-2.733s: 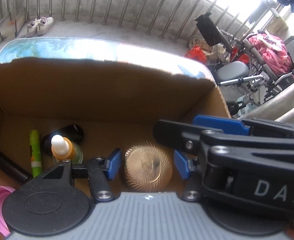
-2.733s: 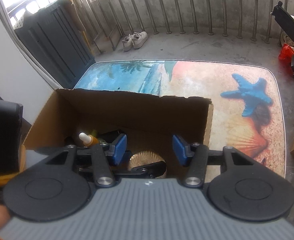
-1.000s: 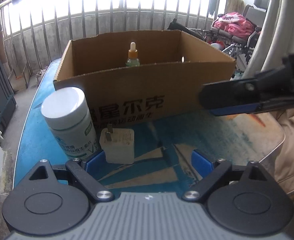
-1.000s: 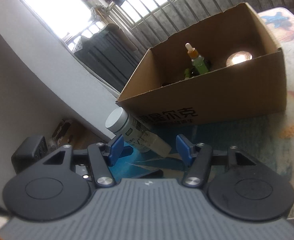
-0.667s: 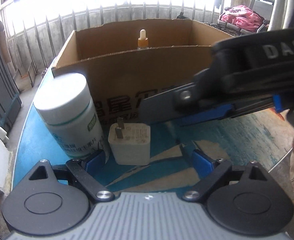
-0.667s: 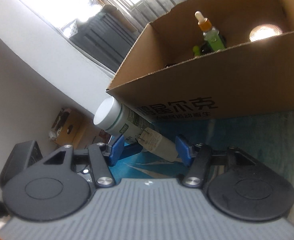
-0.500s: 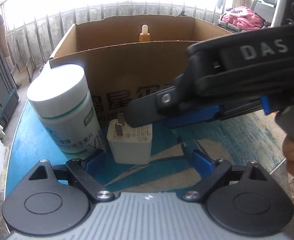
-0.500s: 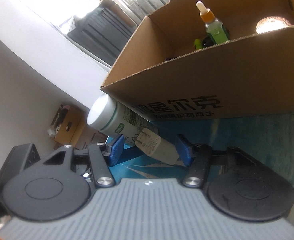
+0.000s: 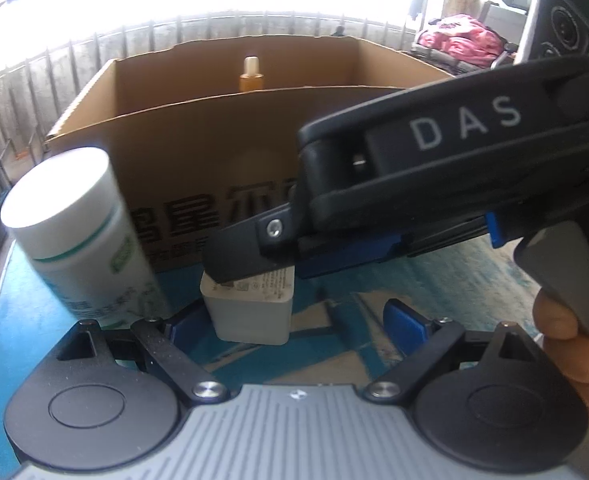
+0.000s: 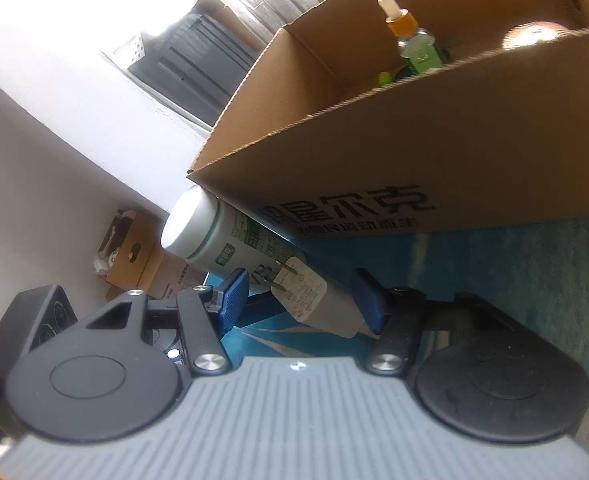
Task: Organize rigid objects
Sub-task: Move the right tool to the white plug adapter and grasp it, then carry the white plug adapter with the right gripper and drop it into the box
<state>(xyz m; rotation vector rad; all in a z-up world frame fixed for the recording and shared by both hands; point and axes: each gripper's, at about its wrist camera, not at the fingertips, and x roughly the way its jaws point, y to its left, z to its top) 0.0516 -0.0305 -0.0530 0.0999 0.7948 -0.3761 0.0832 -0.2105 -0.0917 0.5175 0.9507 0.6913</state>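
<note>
Charger is standing on the bench, near side of the box, beside the bottle. Right tool is straddling it, pads apparently not yet clamping; left tool is waiting open.

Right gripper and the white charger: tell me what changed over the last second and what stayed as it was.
The right gripper came in from the right, down over the white charger, and now straddles it, one pad at its side; a firm grip cannot be told. The left gripper stayed open and close to the charger. The charger, the white bottle and the cardboard box kept their places on the table.
</note>
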